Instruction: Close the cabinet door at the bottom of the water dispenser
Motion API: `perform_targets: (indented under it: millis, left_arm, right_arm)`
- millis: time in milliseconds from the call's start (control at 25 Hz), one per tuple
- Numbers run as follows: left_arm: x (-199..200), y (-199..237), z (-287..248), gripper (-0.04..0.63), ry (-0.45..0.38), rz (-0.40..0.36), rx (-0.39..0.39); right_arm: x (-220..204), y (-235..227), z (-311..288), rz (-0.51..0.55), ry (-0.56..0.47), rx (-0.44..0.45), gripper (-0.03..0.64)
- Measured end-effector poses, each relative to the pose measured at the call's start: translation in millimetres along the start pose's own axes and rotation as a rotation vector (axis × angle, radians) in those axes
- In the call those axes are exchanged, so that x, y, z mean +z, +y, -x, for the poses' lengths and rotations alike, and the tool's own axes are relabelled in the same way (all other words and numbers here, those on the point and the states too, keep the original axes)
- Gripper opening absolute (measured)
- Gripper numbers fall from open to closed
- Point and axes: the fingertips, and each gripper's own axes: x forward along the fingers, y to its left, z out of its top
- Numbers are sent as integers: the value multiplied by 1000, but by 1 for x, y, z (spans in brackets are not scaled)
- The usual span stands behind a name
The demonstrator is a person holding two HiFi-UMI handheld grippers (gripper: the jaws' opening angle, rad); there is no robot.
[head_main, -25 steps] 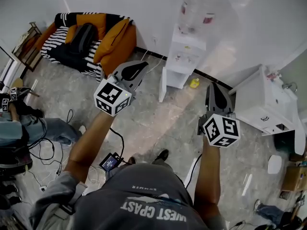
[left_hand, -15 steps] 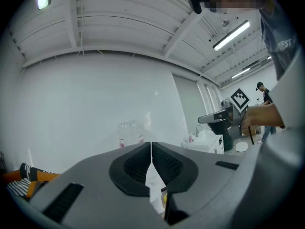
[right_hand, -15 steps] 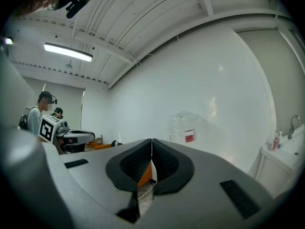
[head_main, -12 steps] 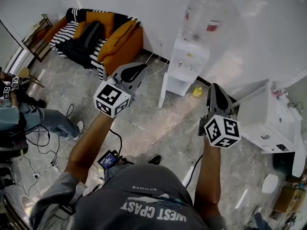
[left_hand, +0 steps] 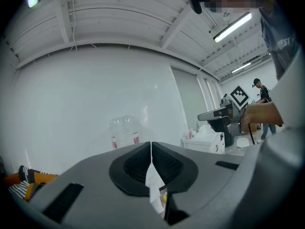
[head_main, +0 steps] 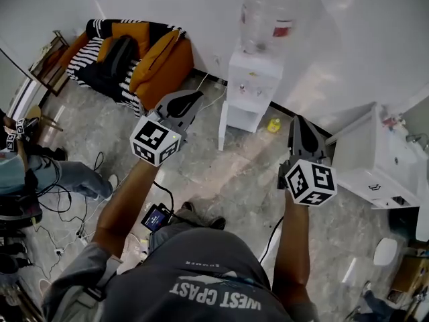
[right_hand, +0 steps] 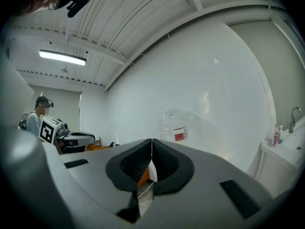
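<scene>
Now both claws are clenched on nothing: the left gripper (left_hand: 151,144) shows its ribbed pads pressed together with only a sliver of white and yellow showing past them, and the right gripper (right_hand: 151,141) is pinched the same way, empty. From the head view, both are held out in front of the person at about chest level, well above the floor and well apart from the water dispenser (head_main: 253,76), which stands against the wall with its clear bottle (head_main: 260,9) on top. The cabinet door (head_main: 222,125) at its base hangs open, swung out to the dispenser's left side, with a small yellow object (head_main: 273,125) on the floor just beside the base on the right. Compared with a half second ago, the dispenser has slid slightly leftward in the head view and the person's feet have shifted on the tile, while the grippers keep the same pose. I read that as the walk-up still under way: the door is untouched, and closing it will probably call for a lower reach with the left gripper to the door's outer face.
</scene>
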Motion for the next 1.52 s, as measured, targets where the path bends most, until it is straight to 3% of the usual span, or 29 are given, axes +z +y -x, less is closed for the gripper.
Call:
perform_targets:
  millis: [360,680,1080,1520]
  left_arm:
    - [-12,1,-65,23,-9,5,-87]
    - [-21,43,-141,23,-37,28,-153]
    - [-43,152,-187,23,-44,16,-121]
    - [-94,243,-212,23,7,33,-35]
  right_arm:
    - [-13,-49,-4,-8,26,-110,26]
    - [3,-101,-24,22,32,-264,26]
    - [5,-111,-82,35,46,-353,26]
    - [-26,-107,-138,45,135,-345,26]
